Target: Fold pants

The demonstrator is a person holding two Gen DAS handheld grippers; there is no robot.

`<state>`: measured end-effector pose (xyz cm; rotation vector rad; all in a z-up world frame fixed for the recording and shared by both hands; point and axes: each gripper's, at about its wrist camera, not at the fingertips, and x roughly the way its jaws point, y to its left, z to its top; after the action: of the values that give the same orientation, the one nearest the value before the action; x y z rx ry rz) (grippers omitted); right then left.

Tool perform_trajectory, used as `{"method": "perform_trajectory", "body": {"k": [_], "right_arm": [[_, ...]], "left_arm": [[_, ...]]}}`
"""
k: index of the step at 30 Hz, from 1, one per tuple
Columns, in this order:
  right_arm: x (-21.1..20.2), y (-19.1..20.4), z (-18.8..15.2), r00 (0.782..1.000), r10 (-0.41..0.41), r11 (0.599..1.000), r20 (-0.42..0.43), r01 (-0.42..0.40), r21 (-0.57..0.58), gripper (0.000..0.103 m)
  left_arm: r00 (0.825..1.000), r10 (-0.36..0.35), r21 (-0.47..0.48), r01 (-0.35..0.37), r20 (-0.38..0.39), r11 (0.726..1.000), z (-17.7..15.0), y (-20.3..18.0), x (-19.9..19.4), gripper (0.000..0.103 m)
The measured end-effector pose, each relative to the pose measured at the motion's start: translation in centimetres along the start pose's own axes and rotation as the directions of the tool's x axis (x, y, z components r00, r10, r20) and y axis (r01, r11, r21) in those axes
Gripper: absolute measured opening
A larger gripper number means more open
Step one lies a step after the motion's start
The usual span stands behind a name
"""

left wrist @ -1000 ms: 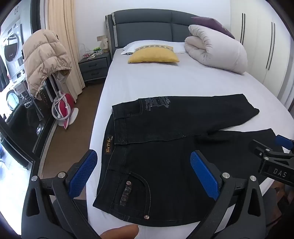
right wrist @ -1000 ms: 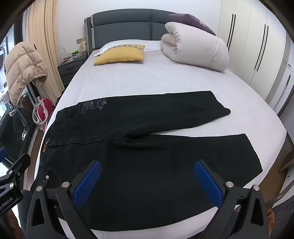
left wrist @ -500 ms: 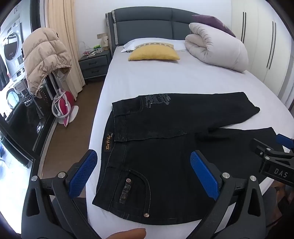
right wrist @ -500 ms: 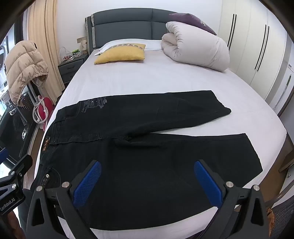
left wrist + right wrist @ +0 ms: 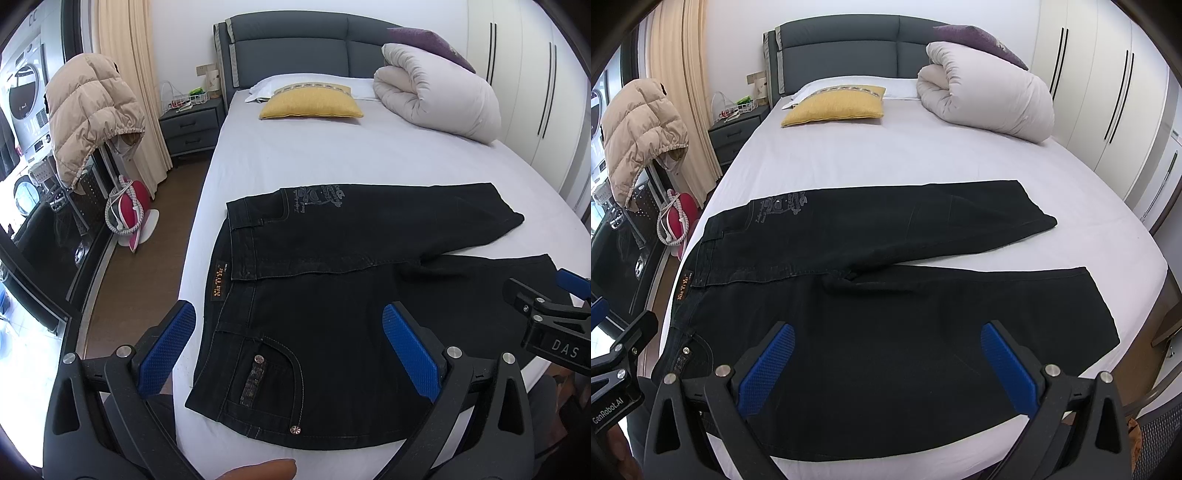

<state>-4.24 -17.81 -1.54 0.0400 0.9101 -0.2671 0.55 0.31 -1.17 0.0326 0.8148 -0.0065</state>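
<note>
Black jeans (image 5: 332,291) (image 5: 886,325) lie flat across the near part of the white bed (image 5: 317,155) (image 5: 886,158), waistband to the left, both legs running right. The far leg angles away from the near one, leaving a wedge of sheet between them. My left gripper (image 5: 288,347) hovers open above the near hip pocket, nothing between its blue pads. My right gripper (image 5: 884,363) hovers open over the near leg's thigh, also holding nothing. In the left wrist view the right gripper's body (image 5: 546,325) shows at the right edge; the left gripper's body (image 5: 617,362) shows at the left edge of the right wrist view.
A yellow pillow (image 5: 312,105) and a rolled white duvet (image 5: 436,92) lie near the headboard. A nightstand (image 5: 192,123), a beige puffer jacket (image 5: 88,110) on a rack and a pink item (image 5: 127,214) on the floor stand left of the bed. Wardrobes (image 5: 1108,96) line the right.
Both grippers have drawn back or risen slightly, so the jeans sit a little farther up in both views. The jeans have not moved on the bed.
</note>
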Motion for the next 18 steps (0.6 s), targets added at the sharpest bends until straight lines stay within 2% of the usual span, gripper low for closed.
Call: {"method": "perform_trajectory", "body": {"k": [18], "right_arm": [[0.18, 0.22, -0.35, 1.0, -0.002, 1.0, -0.005, 0.002, -0.006, 0.103]], "left_arm": [[1.0, -0.001, 0.0, 0.001, -0.001, 1.0, 0.11, -0.03, 0.04, 0.103]]}}
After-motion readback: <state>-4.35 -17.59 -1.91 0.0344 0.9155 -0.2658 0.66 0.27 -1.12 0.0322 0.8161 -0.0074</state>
